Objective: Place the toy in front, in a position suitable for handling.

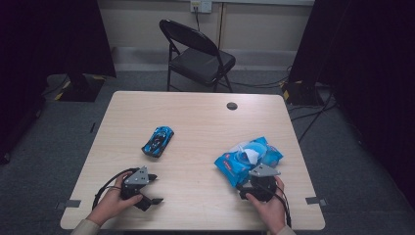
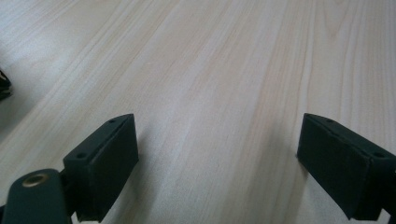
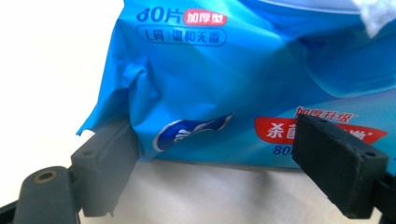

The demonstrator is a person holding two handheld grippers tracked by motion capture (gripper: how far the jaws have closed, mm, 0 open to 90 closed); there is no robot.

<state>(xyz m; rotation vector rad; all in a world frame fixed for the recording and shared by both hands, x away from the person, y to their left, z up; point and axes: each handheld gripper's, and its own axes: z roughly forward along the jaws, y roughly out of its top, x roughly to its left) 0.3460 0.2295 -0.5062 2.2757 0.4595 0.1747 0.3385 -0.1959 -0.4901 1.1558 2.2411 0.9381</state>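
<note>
The right claw (image 3: 212, 158) stands open right at the near edge of the blue wipes pack (image 1: 247, 159), on the worktop's (image 1: 195, 117) right side, lined up to grasp (judging by the approach). The left claw (image 1: 152, 189) rests open and empty, clear of the toy car (image 1: 158, 141).

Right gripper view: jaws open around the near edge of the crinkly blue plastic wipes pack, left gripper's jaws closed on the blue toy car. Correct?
One error. The left gripper holds nothing: the left gripper view shows its jaws wide open over bare light wooden table, and the high view shows the blue toy car lying apart from it. The rest stands: the right gripper has its jaws open at the crinkly blue plastic wipes pack.
</note>
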